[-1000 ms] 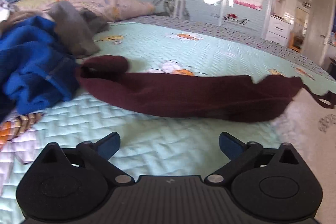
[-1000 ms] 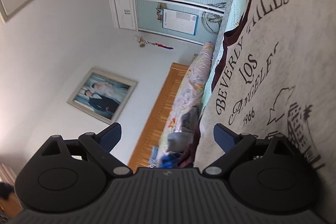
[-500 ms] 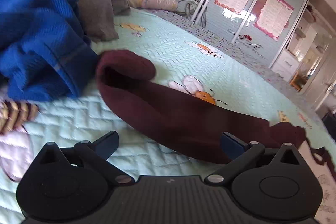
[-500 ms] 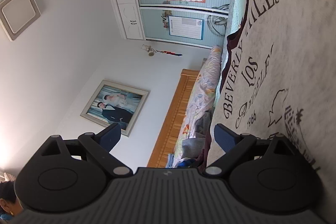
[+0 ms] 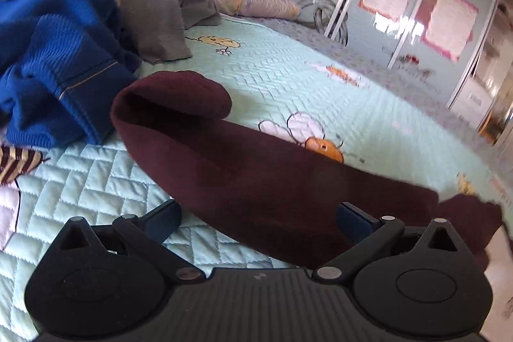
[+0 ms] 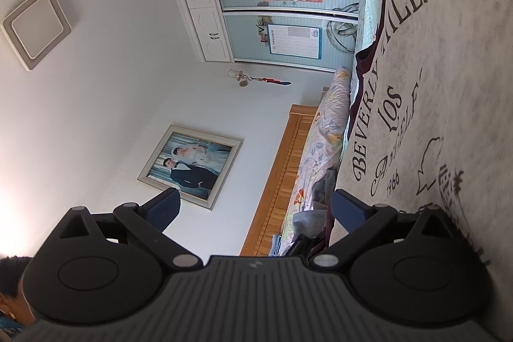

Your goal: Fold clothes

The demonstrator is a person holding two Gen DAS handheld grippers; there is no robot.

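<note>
Maroon sleeve (image 5: 256, 178) now nearer, between the left hand-held gripper (image 5: 256, 218) fingers.

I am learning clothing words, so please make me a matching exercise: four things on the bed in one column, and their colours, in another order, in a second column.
Things:
1. sleeve
2. sweater
3. garment by the pillow
4. quilt

Colours:
A. blue
B. pale green
C. dark maroon
D. grey

Pairs: 1-C, 2-A, 3-D, 4-B
</note>
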